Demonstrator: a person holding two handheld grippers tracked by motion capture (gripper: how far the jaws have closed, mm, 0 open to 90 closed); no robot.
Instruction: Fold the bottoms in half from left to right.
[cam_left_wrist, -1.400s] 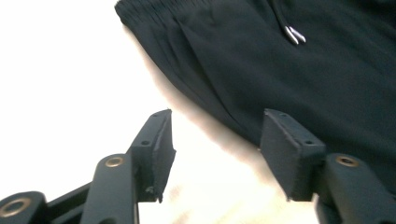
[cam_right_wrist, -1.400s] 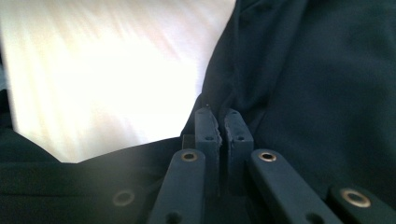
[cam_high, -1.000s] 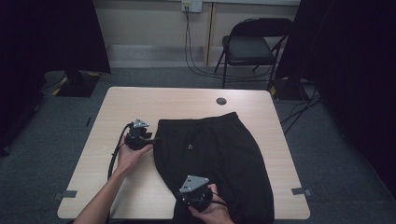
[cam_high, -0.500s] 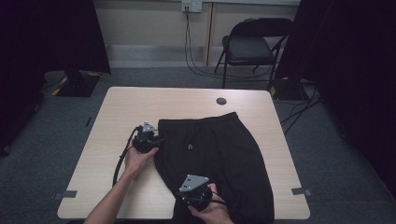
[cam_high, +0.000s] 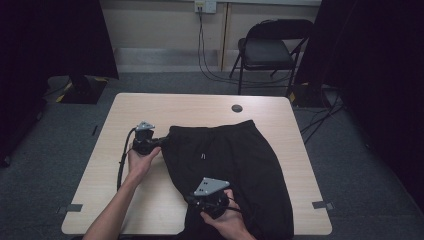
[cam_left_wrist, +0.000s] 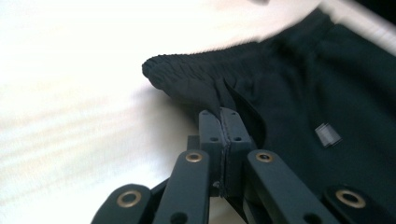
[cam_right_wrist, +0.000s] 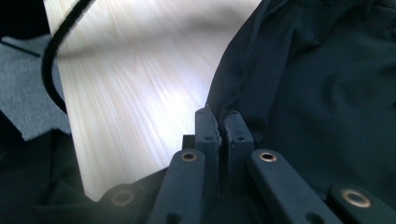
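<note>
At waistband corner, left gripper (cam_left_wrist: 223, 122) pinches shorts (cam_high: 235, 165) (table (cam_high: 100, 170) bare leftward).

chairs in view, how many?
1: a black folding chair on the floor beyond the table's far right corner, by the wall. The dark sides of the room could hide more.

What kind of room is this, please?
Probably a recording or lab room, not a home: a bare wooden table on grey carpet, dark curtains at the sides, a folding chair and cables by a wall socket.
</note>
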